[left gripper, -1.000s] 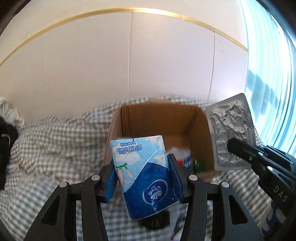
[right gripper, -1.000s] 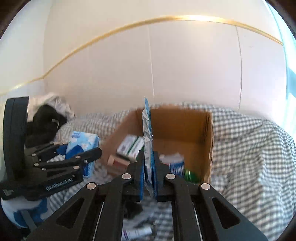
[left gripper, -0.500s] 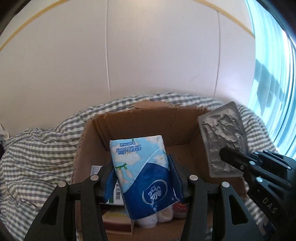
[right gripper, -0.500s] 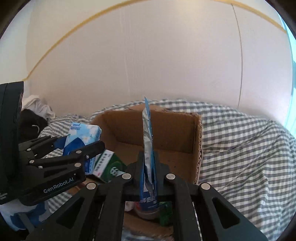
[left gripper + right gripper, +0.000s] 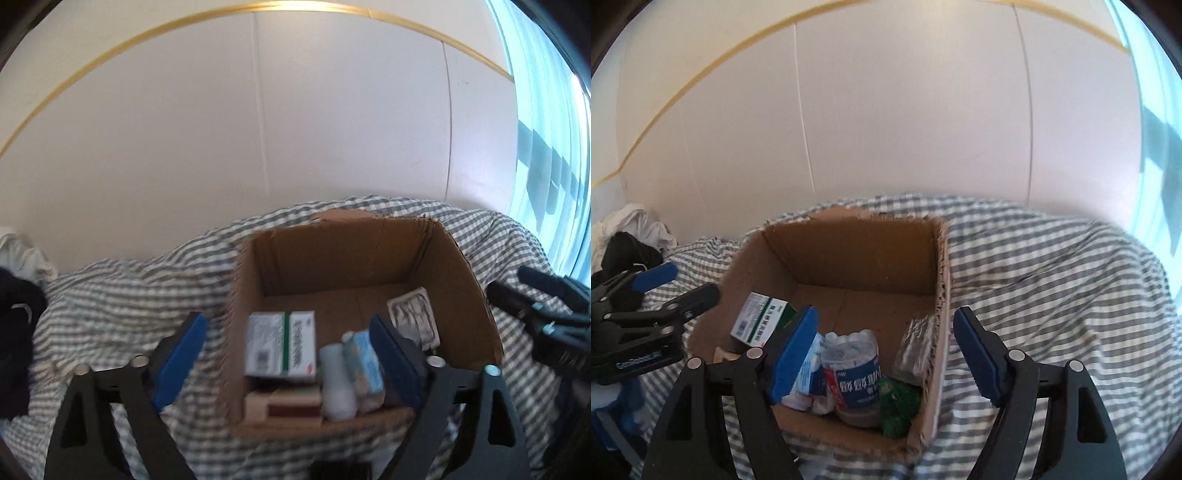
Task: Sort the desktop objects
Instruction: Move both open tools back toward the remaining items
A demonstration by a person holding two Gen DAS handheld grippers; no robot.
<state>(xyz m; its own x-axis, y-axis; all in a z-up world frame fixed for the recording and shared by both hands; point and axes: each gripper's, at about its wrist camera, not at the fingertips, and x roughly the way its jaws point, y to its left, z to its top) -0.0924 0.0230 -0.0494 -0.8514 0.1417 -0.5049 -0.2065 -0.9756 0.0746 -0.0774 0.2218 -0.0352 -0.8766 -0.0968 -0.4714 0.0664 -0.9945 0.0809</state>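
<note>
An open cardboard box stands on the checked cloth. My left gripper hovers over its near left part, jaws opening wide and holding nothing. The blue tissue pack lies inside by a white bottle. My right gripper hangs over the box's near right part, jaws opening, nothing gripped. The silver blister sheet leans against the right inner wall. A green-and-white medicine box lies at the left inside.
A blue-labelled pack and a green item also sit in the box. The grey checked cloth covers the surface all round. Dark and white clothing is heaped far left. A white wall rises close behind the box.
Both grippers opened over the box. The tissue pack left the left jaws and the blister sheet left the right jaws; both now lie inside the box.
</note>
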